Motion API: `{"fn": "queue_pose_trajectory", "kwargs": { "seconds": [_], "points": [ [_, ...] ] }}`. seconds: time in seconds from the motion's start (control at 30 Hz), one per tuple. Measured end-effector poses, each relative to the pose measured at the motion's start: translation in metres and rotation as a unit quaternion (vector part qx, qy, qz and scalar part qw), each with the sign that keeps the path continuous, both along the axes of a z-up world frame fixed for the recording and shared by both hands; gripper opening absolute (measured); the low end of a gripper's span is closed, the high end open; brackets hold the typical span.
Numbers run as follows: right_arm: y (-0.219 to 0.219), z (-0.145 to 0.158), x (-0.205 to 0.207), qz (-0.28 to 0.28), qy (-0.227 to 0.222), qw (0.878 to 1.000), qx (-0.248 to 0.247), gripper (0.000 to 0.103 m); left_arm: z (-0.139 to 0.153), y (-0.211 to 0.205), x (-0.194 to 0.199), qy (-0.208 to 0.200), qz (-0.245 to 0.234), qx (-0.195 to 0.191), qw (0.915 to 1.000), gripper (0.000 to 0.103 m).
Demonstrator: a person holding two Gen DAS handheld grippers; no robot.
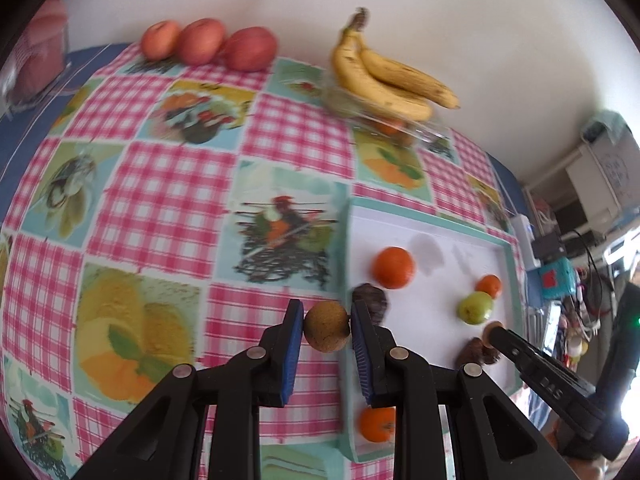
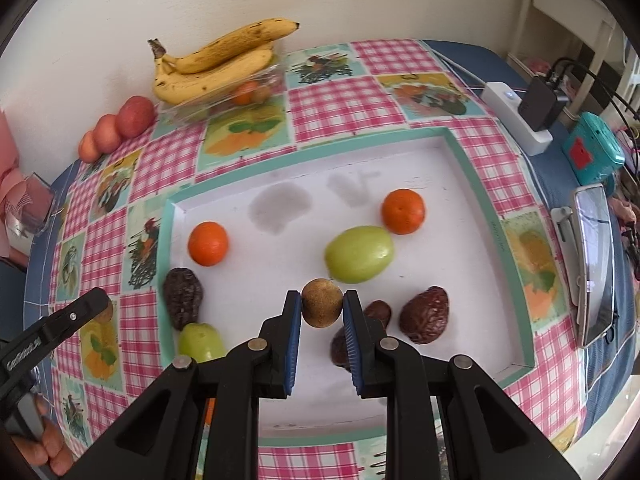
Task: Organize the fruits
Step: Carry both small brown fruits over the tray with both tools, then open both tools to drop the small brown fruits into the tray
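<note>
My left gripper [image 1: 326,320] is shut on a small round brown fruit [image 1: 326,330], held over the checked cloth just left of the white tray's teal rim [image 1: 506,264]. My right gripper [image 2: 322,304] is shut on a second small brown fruit [image 2: 322,308] above the tray [image 2: 460,152], just in front of a green fruit [image 2: 358,254]. The tray also holds two oranges [image 2: 208,243] [image 2: 403,211], another green fruit [image 2: 200,342] and several dark wrinkled fruits [image 2: 183,298]. The left gripper's tip [image 2: 96,304] shows at the left of the right wrist view.
Bananas [image 2: 216,66] lie on a clear container [image 2: 192,110] by the back wall, with three red apples [image 1: 208,42] to their left. Along the table's right side are a power strip [image 2: 516,120], a teal box [image 2: 594,152] and a phone [image 2: 596,260]. A clear box [image 2: 30,204] stands far left.
</note>
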State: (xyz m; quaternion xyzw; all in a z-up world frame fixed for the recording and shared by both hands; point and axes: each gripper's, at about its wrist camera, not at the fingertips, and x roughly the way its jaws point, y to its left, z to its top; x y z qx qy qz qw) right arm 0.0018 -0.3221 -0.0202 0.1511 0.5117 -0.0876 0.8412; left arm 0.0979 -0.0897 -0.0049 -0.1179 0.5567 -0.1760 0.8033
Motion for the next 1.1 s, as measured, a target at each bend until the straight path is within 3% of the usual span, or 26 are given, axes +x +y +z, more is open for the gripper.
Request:
{"fn": "queue_pose_trajectory", "kwargs": {
  "seconds": [0.5, 0.77, 1.1],
  "points": [
    [-0.007, 0.0, -0.001, -0.003, -0.003, 1.0, 0.0, 0.022, 0.002, -0.052, -0.015, -0.022, -0.07, 0.014, 0.9972, 0.026],
    [-0.026, -0.013, 0.007, -0.013, -0.005, 1.0, -0.027, 0.022, -0.016, -0.086, -0.012, -0.027, -0.107, 0.038, 0.9932, 0.026],
    [-0.035, -0.037, 0.011, -0.015, 0.034, 0.999, -0.023, 0.022, -0.04, -0.115, -0.012, -0.013, -0.134, 0.067, 0.9886, 0.027]
  ]
}}
